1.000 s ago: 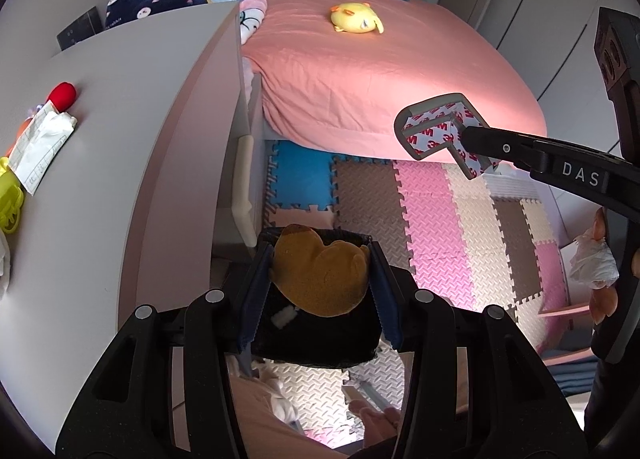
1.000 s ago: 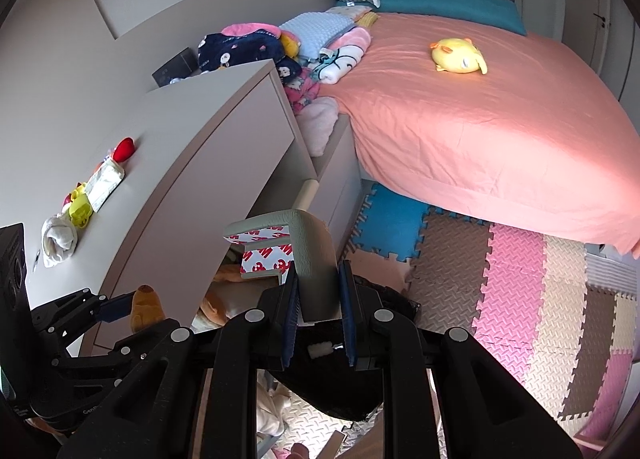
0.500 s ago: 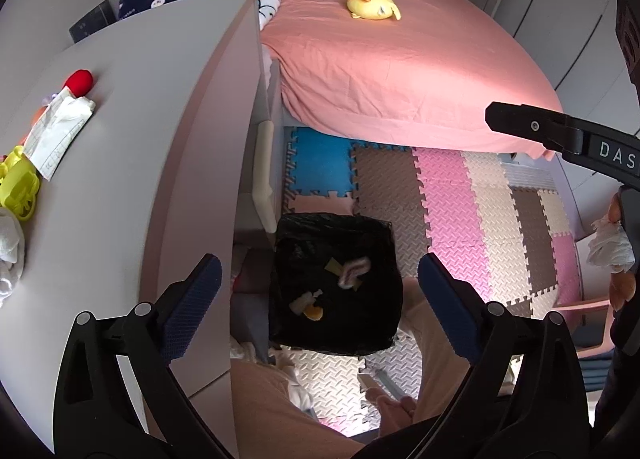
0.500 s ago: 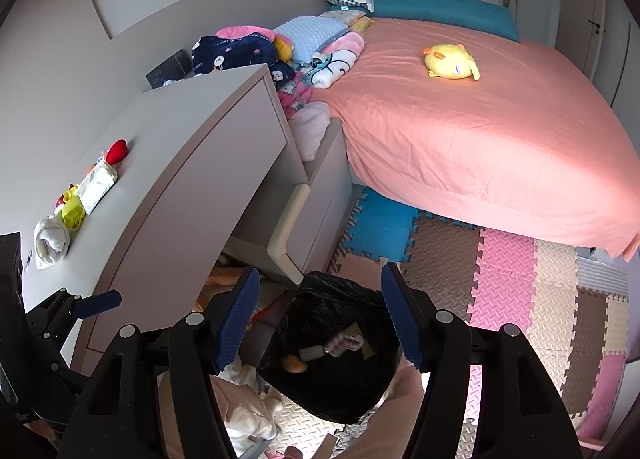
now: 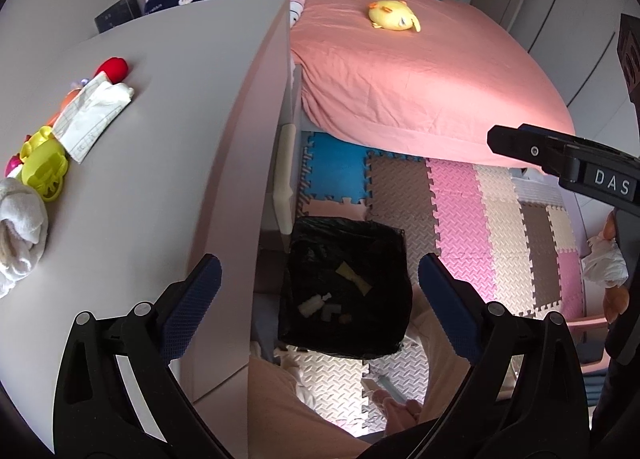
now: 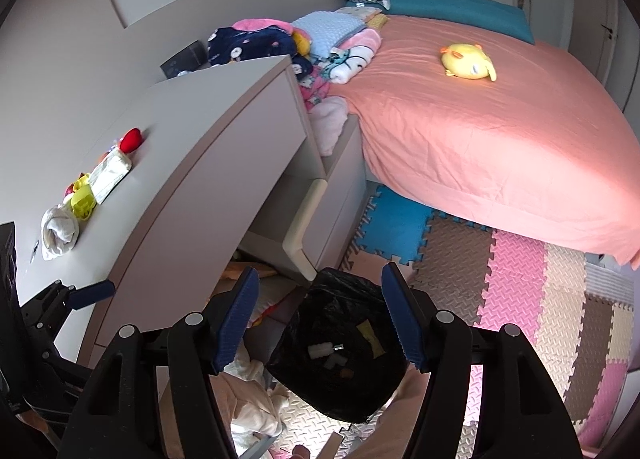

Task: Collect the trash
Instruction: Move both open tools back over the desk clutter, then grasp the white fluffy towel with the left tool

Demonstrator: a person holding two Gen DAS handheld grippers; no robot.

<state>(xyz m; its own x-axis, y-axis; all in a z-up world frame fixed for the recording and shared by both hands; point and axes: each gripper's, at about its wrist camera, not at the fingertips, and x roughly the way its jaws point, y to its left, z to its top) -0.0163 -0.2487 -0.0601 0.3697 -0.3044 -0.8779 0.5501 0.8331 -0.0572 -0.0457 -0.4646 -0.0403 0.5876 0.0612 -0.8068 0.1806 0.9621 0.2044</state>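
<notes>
A bin lined with a black bag stands on the floor beside the grey desk, with several small scraps at its bottom. My left gripper hangs open above it, nothing between its blue pads. In the right wrist view the same bin lies below my right gripper, also open and empty, with the scraps visible inside. The right gripper's finger juts in from the right of the left wrist view. On the desk lie a crumpled white wrapper, a red object, a yellow toy and a white cloth.
A pink-covered bed with a yellow plush fills the back. Coloured foam mats cover the floor. A drawer unit stands between desk and bed. A person's legs and foot show below the bin.
Both grippers have opened. The brown piece from the left and the grey printed piece from the right have dropped into the bin. The left view has shifted toward the desk.
</notes>
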